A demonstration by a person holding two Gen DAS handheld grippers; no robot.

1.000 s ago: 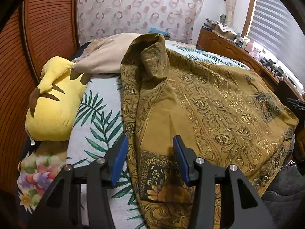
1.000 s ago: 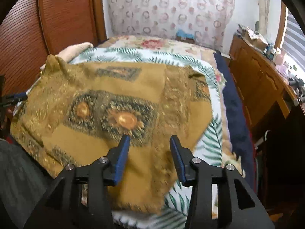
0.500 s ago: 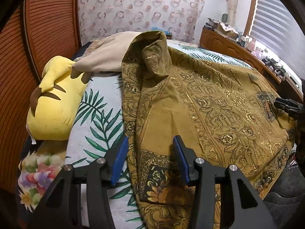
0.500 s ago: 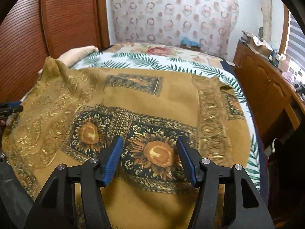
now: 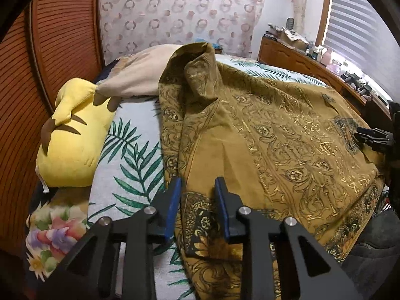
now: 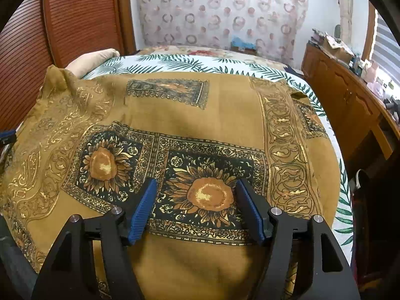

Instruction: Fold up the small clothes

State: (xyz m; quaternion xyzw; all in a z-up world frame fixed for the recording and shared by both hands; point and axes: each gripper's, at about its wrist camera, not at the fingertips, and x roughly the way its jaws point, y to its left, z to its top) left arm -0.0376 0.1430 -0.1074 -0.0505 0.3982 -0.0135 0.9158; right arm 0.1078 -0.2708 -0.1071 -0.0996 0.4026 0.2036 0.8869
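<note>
1. Lying spread over the bed is the shirt, with its collar raised toward the head end and its hem draped at the near edge.
2. The left gripper is held low over the shirt's left edge near the foot of the bed; its jaws are spread, with a narrow gap, and fabric is seen between the blue pads, though nothing is pinched.
3. The right gripper is held over the sunflower panel near the shirt's hem; its jaws are spread wide and nothing is gripped.
4. Contact between either gripper and the cloth cannot be told.
5. The shirt is seen from the right wrist as mostly flat, with a sleeve lying toward the bed's right edge.
6. A yellow plush is placed at the bed's left edge, and a beige pillow is set just beside it, touching the collar.
7. A wooden dresser is seen beyond the right edge of the bed.
</note>
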